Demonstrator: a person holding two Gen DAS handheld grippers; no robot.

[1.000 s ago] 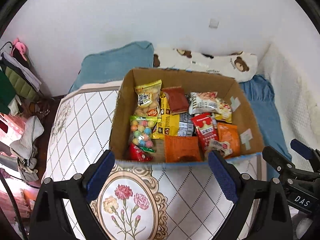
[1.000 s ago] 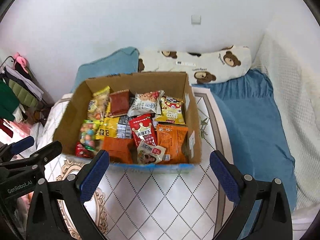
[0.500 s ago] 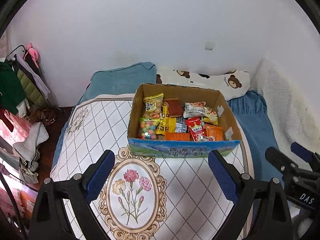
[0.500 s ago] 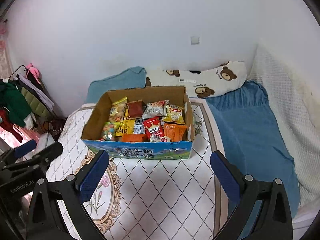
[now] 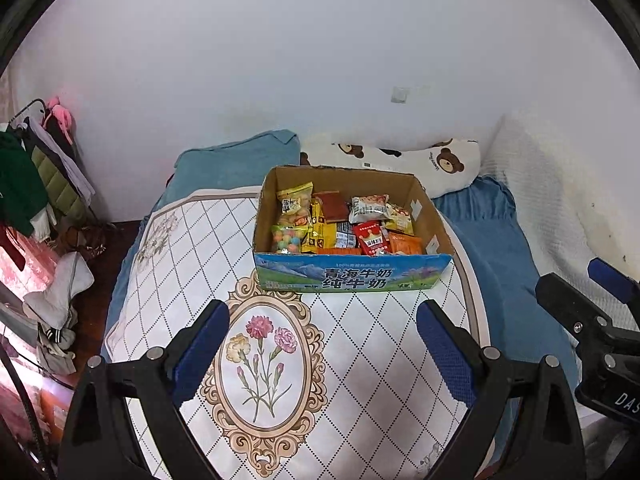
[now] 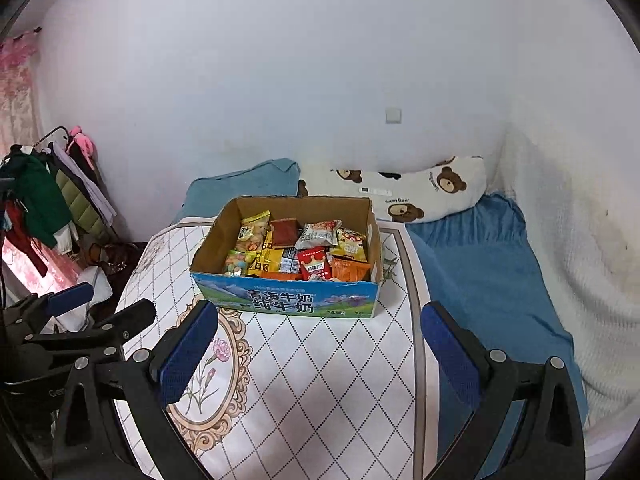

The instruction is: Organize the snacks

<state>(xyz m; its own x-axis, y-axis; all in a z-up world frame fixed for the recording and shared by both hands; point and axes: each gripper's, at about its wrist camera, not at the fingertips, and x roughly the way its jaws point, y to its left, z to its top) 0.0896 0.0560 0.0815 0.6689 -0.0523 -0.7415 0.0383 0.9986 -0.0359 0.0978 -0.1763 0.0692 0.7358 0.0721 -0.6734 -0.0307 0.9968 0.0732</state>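
An open cardboard box (image 5: 352, 278) with a blue printed front stands on the patterned bedcover, and also shows in the right wrist view (image 6: 286, 300). Several snack packets (image 5: 340, 226) lie inside it, yellow, red, orange and silver, also seen from the right wrist (image 6: 300, 252). My left gripper (image 5: 322, 354) is open and empty, held well back from the box. My right gripper (image 6: 320, 356) is open and empty, also back from the box. Each gripper appears at the edge of the other's view.
The white diamond-patterned cover with a flower medallion (image 5: 260, 360) lies in front of the box. A teal pillow (image 5: 236, 168) and a bear-print pillow (image 5: 420, 164) lie against the wall. Blue sheet (image 6: 480, 272) lies to the right. A clothes rack (image 5: 36, 176) stands left.
Both grippers have pulled back and up from the box, which now looks smaller and shows its blue front. The jaws stayed open.
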